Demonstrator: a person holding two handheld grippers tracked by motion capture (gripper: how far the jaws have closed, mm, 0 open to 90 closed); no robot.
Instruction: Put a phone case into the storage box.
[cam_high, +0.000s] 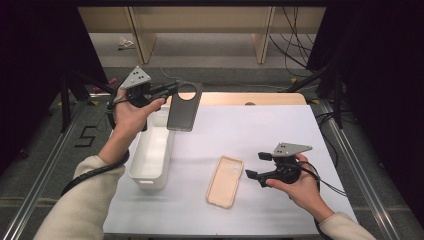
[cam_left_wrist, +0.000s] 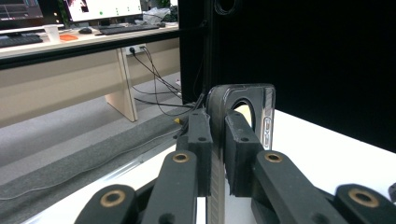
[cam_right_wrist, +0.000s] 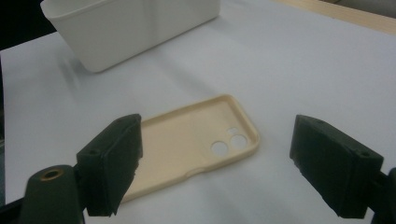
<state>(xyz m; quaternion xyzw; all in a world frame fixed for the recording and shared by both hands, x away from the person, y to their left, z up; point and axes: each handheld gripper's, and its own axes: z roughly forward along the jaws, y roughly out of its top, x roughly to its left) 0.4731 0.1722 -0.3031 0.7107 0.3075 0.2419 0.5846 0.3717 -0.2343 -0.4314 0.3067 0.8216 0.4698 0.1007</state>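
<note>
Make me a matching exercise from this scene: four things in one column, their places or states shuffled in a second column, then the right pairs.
Things:
1. dark phone case
2. beige phone case
3. white bin
4. right tongs

States:
A. open, hovering beside a case on the table
B. lying flat on the white sheet, hollow side up
C. clamped in the left tongs, lifted off the table
D. standing at the sheet's left edge

Pairs: 1-C, 2-B, 3-D, 4-A
</note>
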